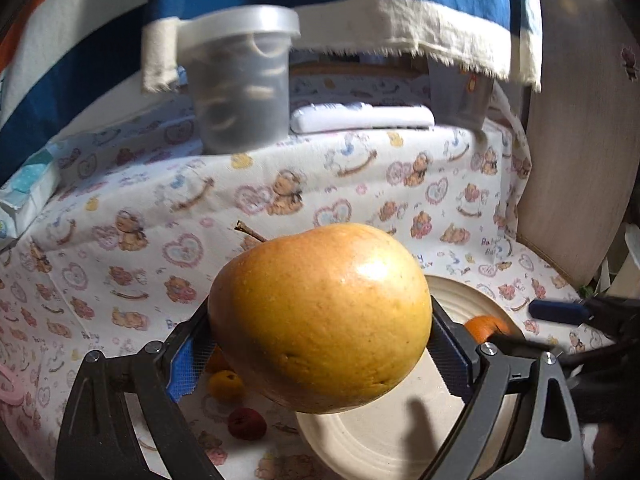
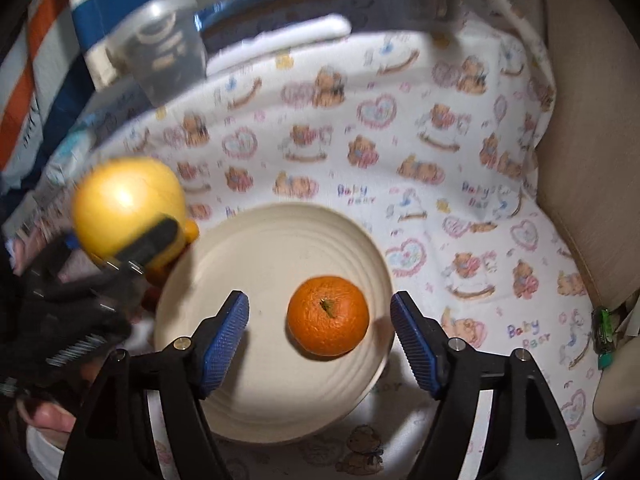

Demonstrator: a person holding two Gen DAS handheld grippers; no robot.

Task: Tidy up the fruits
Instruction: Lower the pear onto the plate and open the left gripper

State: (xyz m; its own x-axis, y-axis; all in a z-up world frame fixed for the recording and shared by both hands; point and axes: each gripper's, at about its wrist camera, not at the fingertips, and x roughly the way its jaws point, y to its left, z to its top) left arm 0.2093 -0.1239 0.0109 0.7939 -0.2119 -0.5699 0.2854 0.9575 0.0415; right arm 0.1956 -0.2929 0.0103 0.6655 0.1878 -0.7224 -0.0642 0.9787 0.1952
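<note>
Pinching a large yellow-orange pear (image 1: 320, 320) across its broad belly, the left gripper (image 1: 320, 344) holds it above the cream ridged plate's (image 2: 276, 240) near edge. It looks heavy, smooth, bruisable. On that plate, the dimpled orange (image 2: 328, 315) sits free between the right gripper's (image 2: 320, 344) spread jaws.

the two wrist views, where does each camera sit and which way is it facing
Left wrist: on the left gripper, facing forward and down across the table; its fingers clamp a yellow pear above the plate.
Right wrist: on the right gripper, facing down at the plate; its open fingers flank the orange; a hand shows lower left.
Shared: plate, orange, pear, bear-print cloth.
</note>
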